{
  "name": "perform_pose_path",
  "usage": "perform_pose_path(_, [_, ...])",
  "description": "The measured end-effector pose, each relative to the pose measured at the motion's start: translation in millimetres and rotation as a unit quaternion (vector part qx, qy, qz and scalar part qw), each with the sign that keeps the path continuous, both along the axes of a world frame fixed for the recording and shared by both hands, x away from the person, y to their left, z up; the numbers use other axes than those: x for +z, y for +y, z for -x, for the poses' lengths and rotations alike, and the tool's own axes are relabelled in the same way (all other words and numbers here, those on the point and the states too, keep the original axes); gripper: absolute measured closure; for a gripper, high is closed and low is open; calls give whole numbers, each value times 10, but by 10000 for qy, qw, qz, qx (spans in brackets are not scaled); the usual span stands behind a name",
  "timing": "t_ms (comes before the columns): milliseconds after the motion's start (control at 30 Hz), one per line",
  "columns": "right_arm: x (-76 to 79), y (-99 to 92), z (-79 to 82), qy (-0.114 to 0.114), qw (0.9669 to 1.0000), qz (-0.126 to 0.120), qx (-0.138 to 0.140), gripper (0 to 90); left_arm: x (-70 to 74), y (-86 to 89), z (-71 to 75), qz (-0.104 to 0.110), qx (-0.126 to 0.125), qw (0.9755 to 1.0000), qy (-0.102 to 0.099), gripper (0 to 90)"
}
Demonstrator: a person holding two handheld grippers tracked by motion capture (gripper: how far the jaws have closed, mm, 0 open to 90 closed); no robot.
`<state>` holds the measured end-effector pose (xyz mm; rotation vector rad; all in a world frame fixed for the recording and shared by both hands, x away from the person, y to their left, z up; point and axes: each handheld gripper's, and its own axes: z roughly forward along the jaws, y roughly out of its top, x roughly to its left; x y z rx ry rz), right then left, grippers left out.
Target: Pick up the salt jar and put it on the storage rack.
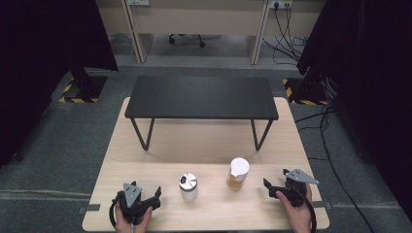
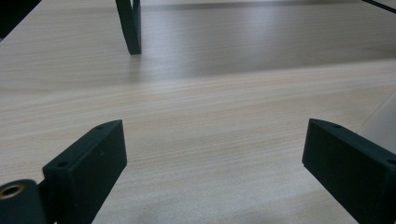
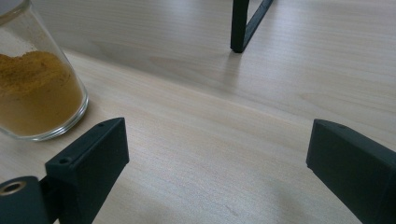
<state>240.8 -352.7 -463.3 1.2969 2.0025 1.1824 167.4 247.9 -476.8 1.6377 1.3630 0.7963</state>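
Both hand-held grippers are resting spread and empty on the counter: the left hand-held gripper beside the metal-lidded jar, the right hand-held gripper near the white-lidded spice jar. The jars are standing upright between them.

Wide-open right tool beside spice jar on table.

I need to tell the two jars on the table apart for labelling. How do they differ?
The jar with the white lid holds orange-yellow powder, plain in the right gripper view; the jar with the silver lid looks clear, contents too small to tell. The white-lidded one looks taller and stands nearer the right gripper; the silver-lidded one stands nearer the left gripper. Both stand upright, lidded, untouched, on the wooden table.
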Motion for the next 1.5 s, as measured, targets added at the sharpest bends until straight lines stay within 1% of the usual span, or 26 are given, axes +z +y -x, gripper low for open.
perform_pose_path(233, [4,14,1,-3,10000,43,7,59,-17,43,17,76,-64,9999,-53,51])
perform_pose_path(367, [3,9,-2,-1,10000,35,18,59,-16,62,10,106,-107,9999,-38,44])
perform_pose_path(433, [3,6,-2,-1,10000,32,24,59,-17,69,9,69,-181,9998,-56,40])
perform_pose_path(533, [3,6,-5,4,10000,26,23,59,-38,95,14,86,-361,9992,-144,24])
perform_pose_path(700, [6,9,-7,11,10000,42,35,59,-48,143,2,109,-671,9974,-228,19])
perform_pose_path(900, [8,9,-10,17,10000,47,46,59,-54,221,-33,188,-963,9950,-200,2])
perform_pose_path(933, [8,9,-10,17,10000,47,46,59,-54,221,-33,188,-963,9950,-200,3])
perform_pose_path(967, [10,11,-10,22,10000,51,44,59,-52,237,-42,194,-1036,9943,-189,2])
perform_pose_path(1200, [11,16,-10,20,10000,66,47,59,-41,245,-55,164,-1247,9919,-182,2])
perform_pose_path(1267, [9,16,-9,8,10000,69,49,59,-40,256,-62,175,-1326,9909,-165,2])
perform_pose_path(1400, [11,16,-12,12,10000,76,61,60,-16,283,-84,178,-1537,9879,-114,4])
perform_pose_path(1500, [12,18,-13,16,9999,83,68,59,-4,267,-93,174,-1625,9865,-86,6])
